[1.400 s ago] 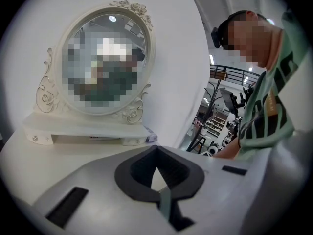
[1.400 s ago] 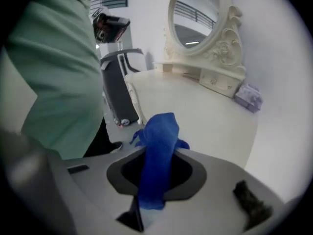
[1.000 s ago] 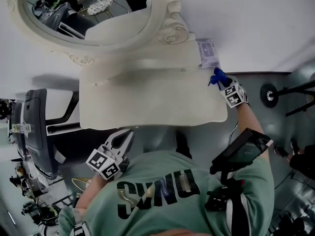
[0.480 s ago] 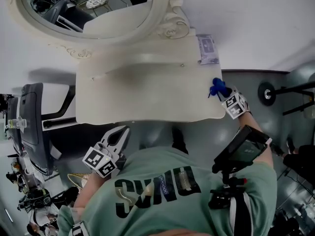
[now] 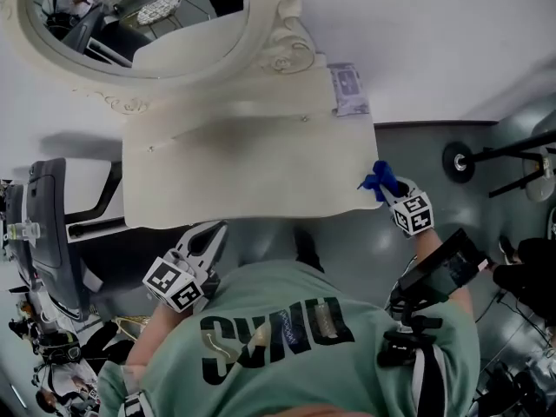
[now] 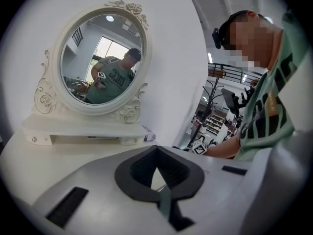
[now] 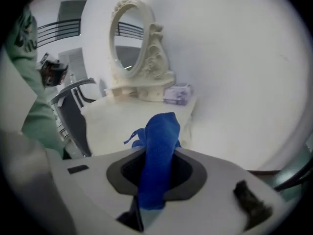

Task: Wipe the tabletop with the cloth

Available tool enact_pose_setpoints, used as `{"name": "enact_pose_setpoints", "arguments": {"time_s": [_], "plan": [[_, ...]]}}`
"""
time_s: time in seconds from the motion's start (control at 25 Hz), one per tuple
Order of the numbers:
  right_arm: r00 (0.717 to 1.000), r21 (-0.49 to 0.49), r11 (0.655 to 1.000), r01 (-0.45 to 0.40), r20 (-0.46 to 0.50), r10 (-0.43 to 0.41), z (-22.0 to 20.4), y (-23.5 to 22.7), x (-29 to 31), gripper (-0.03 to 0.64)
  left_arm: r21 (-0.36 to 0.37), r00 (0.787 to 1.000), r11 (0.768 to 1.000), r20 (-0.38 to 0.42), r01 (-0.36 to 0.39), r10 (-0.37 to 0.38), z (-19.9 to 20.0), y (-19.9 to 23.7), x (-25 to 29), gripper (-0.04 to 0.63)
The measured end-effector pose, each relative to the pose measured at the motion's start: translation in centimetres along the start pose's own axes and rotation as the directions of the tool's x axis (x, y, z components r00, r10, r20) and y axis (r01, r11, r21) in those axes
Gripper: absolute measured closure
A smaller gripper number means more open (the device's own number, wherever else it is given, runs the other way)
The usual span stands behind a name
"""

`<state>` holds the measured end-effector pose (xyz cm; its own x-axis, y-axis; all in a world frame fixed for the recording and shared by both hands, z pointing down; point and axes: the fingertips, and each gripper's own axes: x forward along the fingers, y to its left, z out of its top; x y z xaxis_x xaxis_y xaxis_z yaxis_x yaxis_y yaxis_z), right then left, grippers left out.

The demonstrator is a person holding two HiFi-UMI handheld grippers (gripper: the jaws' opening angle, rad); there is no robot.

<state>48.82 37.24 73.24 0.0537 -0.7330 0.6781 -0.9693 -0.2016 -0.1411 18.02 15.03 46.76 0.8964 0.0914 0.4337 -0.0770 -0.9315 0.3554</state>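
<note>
in the head view the mirror (image 5: pixel 139 24) runs off the top edge, so i only get its lower part. the cloth (image 5: pixel 380 181) covers the tips of the right tool (image 7: pixel 155 153), and i cannot tell whether it touches the corner of the bench (image 5: pixel 243 172) or hangs just off it. in the right gripper view the cloth's lower end disappears down between the jaws. the print on the small packet (image 5: pixel 349 89) at the back corner is too small to read. the person (image 5: pixel 295 337) hides the space below the bench's front edge. in the left gripper view the body of the left tool (image 6: pixel 156 170) blocks the near part of the bench.
</note>
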Motion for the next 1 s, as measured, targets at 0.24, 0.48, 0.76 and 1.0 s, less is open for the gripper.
{"name": "enact_pose_setpoints", "arguments": {"time_s": [0.24,0.48,0.76,1.0], "plan": [[0.993,0.059,0.992,0.114,-0.024,-0.113,5.5,-10.3,7.5,0.532,0.019,0.999,0.999,-0.032,-0.032,0.033,-0.2,-0.2,-0.6,0.598],[0.994,0.211,0.971,0.109,-0.005,-0.110,9.4,-12.4,10.8,0.532,0.005,0.996,0.997,-0.046,-0.076,0.076,-1.0,0.6,-1.6,0.598],[0.988,-0.008,0.999,-0.046,-0.151,0.044,2.8,-4.2,5.8,0.535,0.011,0.999,1.000,-0.021,-0.029,0.029,-0.5,0.3,-0.5,0.598],[0.946,-0.092,0.988,-0.124,-0.310,0.090,-6.8,4.6,-1.6,0.535,0.027,0.999,0.999,0.024,0.043,-0.044,1.1,-1.1,1.4,0.598]]}}
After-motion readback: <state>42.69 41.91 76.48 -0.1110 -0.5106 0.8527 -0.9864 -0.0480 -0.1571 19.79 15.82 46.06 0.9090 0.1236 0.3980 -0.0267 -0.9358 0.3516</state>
